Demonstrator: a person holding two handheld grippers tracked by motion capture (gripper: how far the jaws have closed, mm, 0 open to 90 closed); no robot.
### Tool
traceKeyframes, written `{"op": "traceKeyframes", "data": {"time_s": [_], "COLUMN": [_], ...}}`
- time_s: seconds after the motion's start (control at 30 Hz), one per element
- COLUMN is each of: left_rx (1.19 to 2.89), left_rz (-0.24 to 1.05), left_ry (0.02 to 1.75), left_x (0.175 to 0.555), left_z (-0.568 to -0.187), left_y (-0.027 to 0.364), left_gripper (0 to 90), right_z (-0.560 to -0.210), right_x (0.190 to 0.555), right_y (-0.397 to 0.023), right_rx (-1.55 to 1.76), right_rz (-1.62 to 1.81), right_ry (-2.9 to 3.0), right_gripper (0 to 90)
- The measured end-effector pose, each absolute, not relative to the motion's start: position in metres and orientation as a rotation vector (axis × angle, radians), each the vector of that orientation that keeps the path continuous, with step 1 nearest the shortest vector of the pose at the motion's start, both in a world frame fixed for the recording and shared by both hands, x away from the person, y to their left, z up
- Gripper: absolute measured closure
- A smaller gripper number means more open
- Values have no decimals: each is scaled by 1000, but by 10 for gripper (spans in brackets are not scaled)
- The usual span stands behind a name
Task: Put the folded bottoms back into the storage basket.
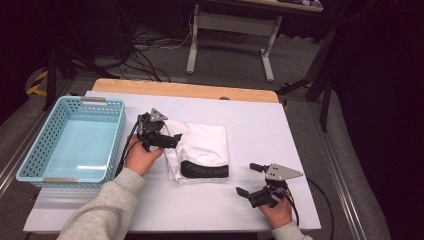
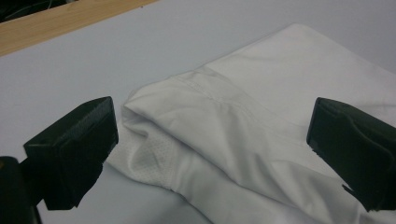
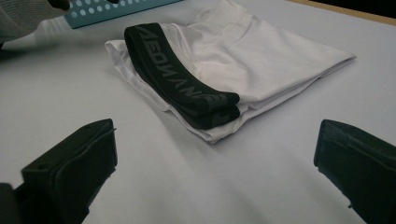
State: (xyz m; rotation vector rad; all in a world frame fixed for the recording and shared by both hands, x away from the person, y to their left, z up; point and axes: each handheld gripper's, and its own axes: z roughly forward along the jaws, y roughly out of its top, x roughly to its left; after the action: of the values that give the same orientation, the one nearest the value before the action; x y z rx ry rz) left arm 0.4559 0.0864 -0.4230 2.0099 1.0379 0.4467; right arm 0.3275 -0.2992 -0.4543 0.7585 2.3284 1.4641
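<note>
Garment [image 1: 202,145] folded beside basket [image 1: 31,159]; left gripper [image 1: 161,134] at its edge, fingers [image 2: 74,149] wide, empty; right gripper [image 1: 254,181] apart, likewise.

A lab or test room, not a home. Dark all around, with black cables [image 1: 142,47] in a tangle on the grey floor [image 1: 225,55]. A plain work table [image 1: 260,135] with a white top and a wooden edge. Farther back, another desk on grey metal legs [image 1: 267,55]. Black stand poles [image 1: 50,75] at the sides.
</note>
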Motion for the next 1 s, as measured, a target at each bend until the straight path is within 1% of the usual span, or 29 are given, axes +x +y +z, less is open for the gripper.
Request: {"op": "traceKeyframes", "data": {"time_s": [0.47,0.83,1.0], "left_rx": [2051,2082,2090], "left_rz": [450,456,438], "left_ry": [1130,1171,1191], "left_x": [478,487,491], "left_z": [-439,-453,-458], "left_y": [76,70,69], "left_gripper": [32,33,33], "right_z": [-454,-455,-455], "right_x": [328,328,328], "right_y": [-299,-299,-299], "right_rx": [757,757,757], "right_rz": [1462,1461,1463], "right_ry": [2329,2333,2333], "right_gripper": [2,2,3]}}
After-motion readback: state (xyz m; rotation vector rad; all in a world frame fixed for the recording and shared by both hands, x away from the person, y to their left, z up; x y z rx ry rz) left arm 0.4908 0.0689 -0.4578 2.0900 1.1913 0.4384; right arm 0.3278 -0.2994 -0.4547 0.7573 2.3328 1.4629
